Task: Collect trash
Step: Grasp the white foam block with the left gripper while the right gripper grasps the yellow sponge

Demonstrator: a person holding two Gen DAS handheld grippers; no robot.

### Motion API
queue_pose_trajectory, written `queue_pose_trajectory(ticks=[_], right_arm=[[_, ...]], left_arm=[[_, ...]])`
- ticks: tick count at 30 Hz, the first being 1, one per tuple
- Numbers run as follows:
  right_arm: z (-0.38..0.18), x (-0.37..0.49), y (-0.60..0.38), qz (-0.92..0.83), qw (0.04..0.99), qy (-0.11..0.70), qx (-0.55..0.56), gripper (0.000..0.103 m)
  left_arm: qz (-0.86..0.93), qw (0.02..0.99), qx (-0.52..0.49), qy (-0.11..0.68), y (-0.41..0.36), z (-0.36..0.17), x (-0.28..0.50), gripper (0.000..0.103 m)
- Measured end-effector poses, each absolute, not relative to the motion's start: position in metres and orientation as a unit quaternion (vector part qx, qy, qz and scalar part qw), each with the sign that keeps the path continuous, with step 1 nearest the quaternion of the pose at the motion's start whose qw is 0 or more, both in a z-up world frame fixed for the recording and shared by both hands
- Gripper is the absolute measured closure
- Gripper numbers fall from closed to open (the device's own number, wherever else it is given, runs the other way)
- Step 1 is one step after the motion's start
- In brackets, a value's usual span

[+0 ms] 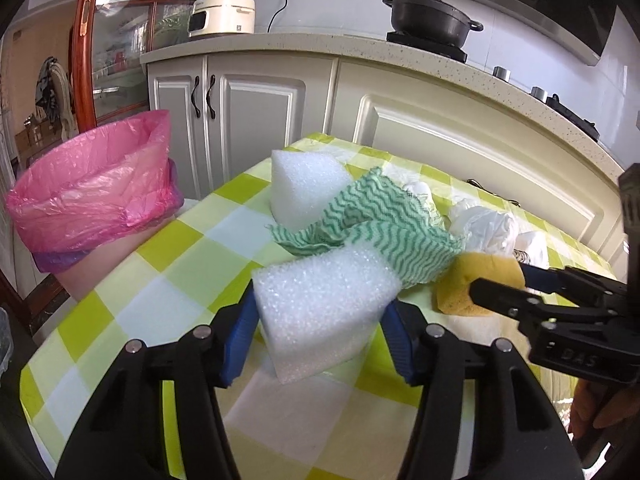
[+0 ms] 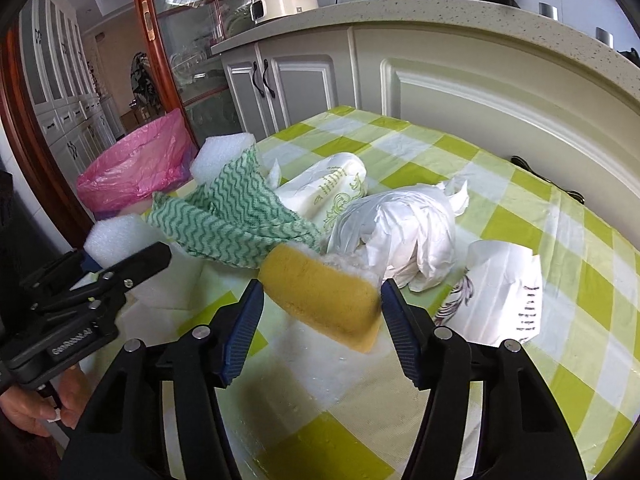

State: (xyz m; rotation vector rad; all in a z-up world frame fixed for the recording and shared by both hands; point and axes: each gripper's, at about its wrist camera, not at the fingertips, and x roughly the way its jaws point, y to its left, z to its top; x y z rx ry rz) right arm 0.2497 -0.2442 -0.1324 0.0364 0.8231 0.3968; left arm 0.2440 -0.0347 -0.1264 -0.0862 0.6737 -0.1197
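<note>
Trash lies heaped on the checkered counter [image 2: 400, 152]: two white foam blocks, a green wavy cloth [image 2: 236, 216], a yellow sponge [image 2: 320, 300], crumpled white plastic bags [image 2: 400, 232] and a printed paper bag [image 2: 504, 296].

The near foam block [image 1: 320, 312] sits squarely between the jaws of the left gripper [image 1: 318, 332], its long axis running from about 8 o'clock to 2 o'clock in the left wrist view. The blue pads flank it closely on both sides and look to be touching or just about to; whether they are actually squeezing it I cannot tell.

The yellow sponge lies between the jaws of the right gripper [image 2: 322, 308], long axis from 10 o'clock to 4 o'clock. The jaws stand spread wide; the right pad is at the sponge's far end, the left pad near its other end, with no visible pinch.

The second foam block [image 1: 304, 184] rests further on at 12 o'clock, partly under the cloth. The pink-lined bin [image 1: 92, 200] stands off the counter's edge at 10 o'clock, nearer the left gripper, so that hand likely has the shorter carry.
</note>
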Motion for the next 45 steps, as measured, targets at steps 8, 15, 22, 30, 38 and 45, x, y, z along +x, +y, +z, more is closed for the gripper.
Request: queue_pose_trajectory(ticks=[8,15,22,30,38,45], right_arm=[[-0.13,0.242,-0.234,0.185,0.898,0.399,0.017,0.073],[-0.108,0.216,-0.225,0.183,0.907,0.379,0.01,0.074],[-0.076,0.191,-0.217,0.174,0.923,0.344,0.013,0.074],[-0.032,0.16,-0.202,0.183,0.939,0.292,0.016,0.074],[-0.009,0.163,-0.178,0.195,0.94,0.281,-0.002,0.074],[0.002,0.18,-0.153,0.217,0.937,0.273,-0.006,0.074]], left_arm=[[-0.054,0.949,-0.056,0.307,-0.015,-0.108,0.232,0.048],[-0.05,0.956,-0.062,0.282,0.001,-0.087,0.213,0.048],[-0.051,0.965,-0.053,0.252,0.019,-0.064,0.18,0.048],[-0.046,0.972,-0.05,0.224,0.044,-0.039,0.152,0.048],[-0.029,0.977,-0.055,0.205,0.068,-0.016,0.144,0.048],[-0.009,0.977,-0.053,0.205,0.088,-0.005,0.148,0.047]])
